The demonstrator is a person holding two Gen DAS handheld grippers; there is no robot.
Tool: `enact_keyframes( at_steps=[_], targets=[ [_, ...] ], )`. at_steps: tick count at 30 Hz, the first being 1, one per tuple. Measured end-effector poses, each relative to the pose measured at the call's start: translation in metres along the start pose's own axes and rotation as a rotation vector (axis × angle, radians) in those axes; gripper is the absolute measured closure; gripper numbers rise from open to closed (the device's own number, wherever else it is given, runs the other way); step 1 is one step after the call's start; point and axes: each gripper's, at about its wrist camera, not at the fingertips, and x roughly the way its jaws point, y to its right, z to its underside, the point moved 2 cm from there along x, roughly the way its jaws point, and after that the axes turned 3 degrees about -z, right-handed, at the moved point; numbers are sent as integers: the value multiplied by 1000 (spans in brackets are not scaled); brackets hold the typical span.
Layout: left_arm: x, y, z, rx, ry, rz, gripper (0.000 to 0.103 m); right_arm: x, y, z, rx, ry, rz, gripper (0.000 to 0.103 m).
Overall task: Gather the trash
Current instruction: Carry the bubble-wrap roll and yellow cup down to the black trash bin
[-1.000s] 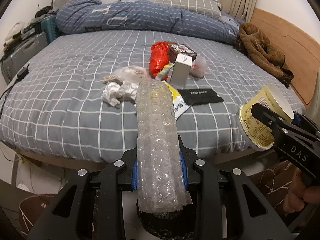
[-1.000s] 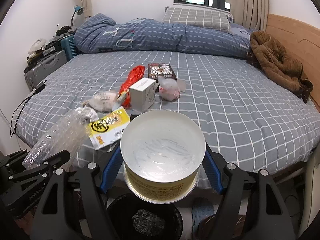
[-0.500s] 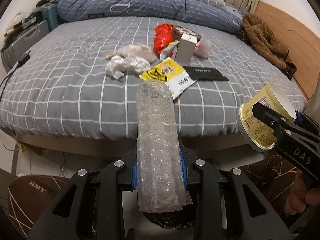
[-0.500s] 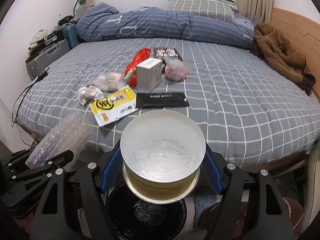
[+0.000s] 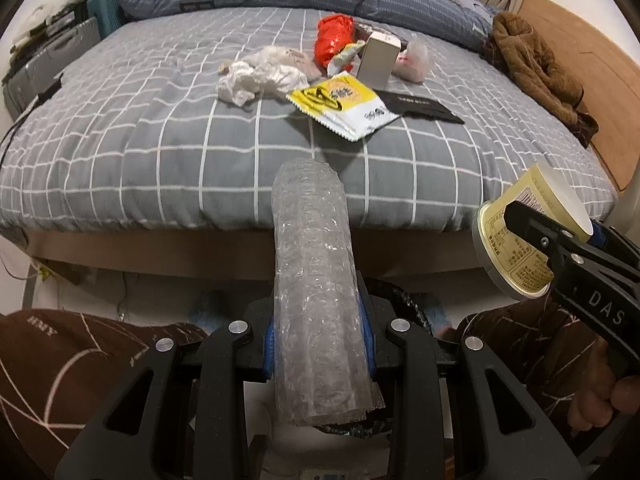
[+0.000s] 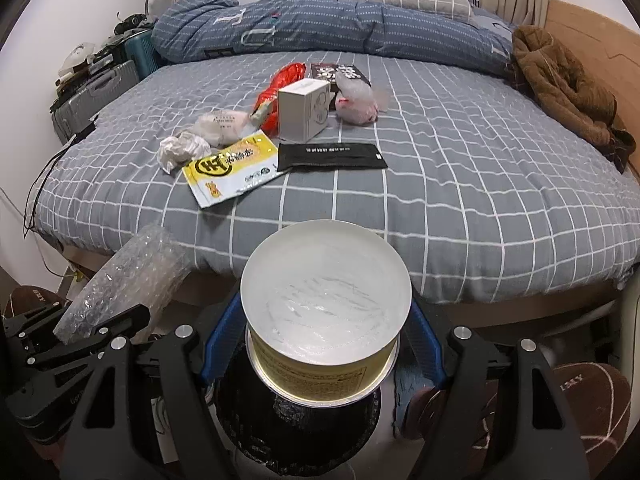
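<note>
My left gripper (image 5: 318, 344) is shut on a roll of clear bubble wrap (image 5: 314, 276) that sticks forward past the bed's near edge. My right gripper (image 6: 326, 340) is shut on a yellow paper cup (image 6: 326, 300), bottom facing the camera. Both hang over a bin lined with a black bag (image 6: 296, 432), below the bed's edge. The same cup (image 5: 528, 224) shows at the right of the left wrist view, the bubble wrap (image 6: 128, 276) at the left of the right wrist view. On the bed lie a yellow packet (image 6: 230, 166), a black pouch (image 6: 330, 156), a white box (image 6: 304, 110), crumpled tissue (image 6: 180, 150) and a red bag (image 6: 280, 88).
The grey checked bed (image 6: 460, 184) fills the view ahead; a blue duvet (image 6: 320, 28) and a brown garment (image 6: 560, 84) lie at its far side. Suitcases (image 6: 92, 96) stand at the left wall. Brown patterned slippers (image 5: 60, 368) flank the bin.
Both grippers have sunk and tilted further down with their loads still held. The bed has shifted up in both views and the black-lined bin shows more fully under the cup.
</note>
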Motion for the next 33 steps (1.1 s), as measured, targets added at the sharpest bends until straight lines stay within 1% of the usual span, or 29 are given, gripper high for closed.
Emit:
enact_keyframes(
  at_steps=[8, 11, 19, 25, 33],
  targets=[
    [7, -4, 16, -14, -45, 0, 73, 5, 0, 15, 19, -49, -5, 33],
    [10, -6, 22, -28, -65, 13, 73, 6, -1, 22, 24, -69, -7, 33],
    [19, -8, 33, -14, -87, -16, 74, 14, 1, 42, 38, -130, -14, 33],
    [40, -9, 39, -2, -132, -31, 75, 30, 2, 54, 38, -172, -8, 33],
    [69, -14, 44, -9, -186, -28, 75, 62, 5, 69, 52, -251, -13, 33]
  ],
)
